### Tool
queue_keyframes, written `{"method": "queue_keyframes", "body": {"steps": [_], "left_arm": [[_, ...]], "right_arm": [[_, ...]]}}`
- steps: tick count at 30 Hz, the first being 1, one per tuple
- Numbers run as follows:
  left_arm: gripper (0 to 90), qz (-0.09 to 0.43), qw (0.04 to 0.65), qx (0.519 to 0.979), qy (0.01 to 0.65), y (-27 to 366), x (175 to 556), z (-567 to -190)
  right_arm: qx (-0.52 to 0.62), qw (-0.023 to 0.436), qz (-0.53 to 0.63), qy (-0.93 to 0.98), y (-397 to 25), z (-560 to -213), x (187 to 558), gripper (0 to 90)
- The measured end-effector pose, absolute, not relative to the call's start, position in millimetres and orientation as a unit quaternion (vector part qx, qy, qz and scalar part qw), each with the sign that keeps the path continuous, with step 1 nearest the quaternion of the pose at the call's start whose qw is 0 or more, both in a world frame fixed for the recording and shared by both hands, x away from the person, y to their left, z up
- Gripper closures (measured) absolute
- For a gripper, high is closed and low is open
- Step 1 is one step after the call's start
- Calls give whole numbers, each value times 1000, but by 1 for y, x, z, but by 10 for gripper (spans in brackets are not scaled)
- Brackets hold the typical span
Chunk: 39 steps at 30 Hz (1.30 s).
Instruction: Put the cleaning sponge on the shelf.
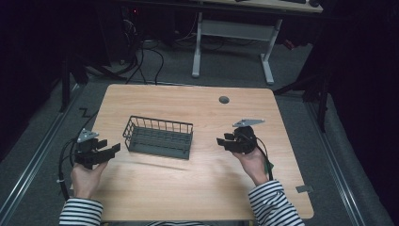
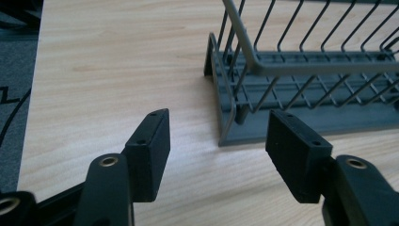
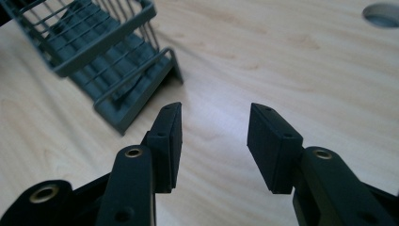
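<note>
Wooden table (image 1: pixel 155 197), bare apart from a cable hole (image 1: pixel 224 100) toward 1 o'clock. Dark wire basket (image 1: pixel 158 137) just left of centre, upright, nothing visible inside. Left gripper (image 1: pixel 113 149) at 9 o'clock of it, jaws spread, near its short end. Right gripper (image 1: pixel 221 141) at 3 o'clock, spread likewise, gripping nothing. Risk, probably: light basket skidding or tipping if nudged from one side before both ends are gripped.

A light wooden table (image 1: pixel 197 188) carries one grey wire basket (image 1: pixel 159 137) near its middle.
</note>
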<state>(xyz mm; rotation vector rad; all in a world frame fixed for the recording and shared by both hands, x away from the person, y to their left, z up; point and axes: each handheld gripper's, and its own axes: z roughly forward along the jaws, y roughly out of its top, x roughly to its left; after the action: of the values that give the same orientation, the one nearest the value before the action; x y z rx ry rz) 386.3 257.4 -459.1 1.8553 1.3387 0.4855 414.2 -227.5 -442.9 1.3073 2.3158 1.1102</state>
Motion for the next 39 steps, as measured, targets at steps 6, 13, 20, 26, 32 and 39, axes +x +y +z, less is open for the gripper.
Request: {"method": "queue_keyframes", "body": {"steps": [6,13,20,26,32,39], "left_arm": [[414,197,404,724,523,258,390,-447],[425,201,419,718,518,255,401,-431],[456,191,419,721,518,248,413,-429],[529,181,416,726,517,244,418,-433],[566,178,412,727,519,243,422,-436],[621,176,409,731,517,238,425,-440]], "right_arm": [[439,138,383,801,-218,-430,430,562],[416,147,394,807,-191,-415,447,577],[396,141,392,818,-163,-407,461,607],[395,125,378,828,-142,-414,476,631],[403,112,362,833,-133,-423,485,647],[407,103,353,836,-128,-430,491,666]]}}
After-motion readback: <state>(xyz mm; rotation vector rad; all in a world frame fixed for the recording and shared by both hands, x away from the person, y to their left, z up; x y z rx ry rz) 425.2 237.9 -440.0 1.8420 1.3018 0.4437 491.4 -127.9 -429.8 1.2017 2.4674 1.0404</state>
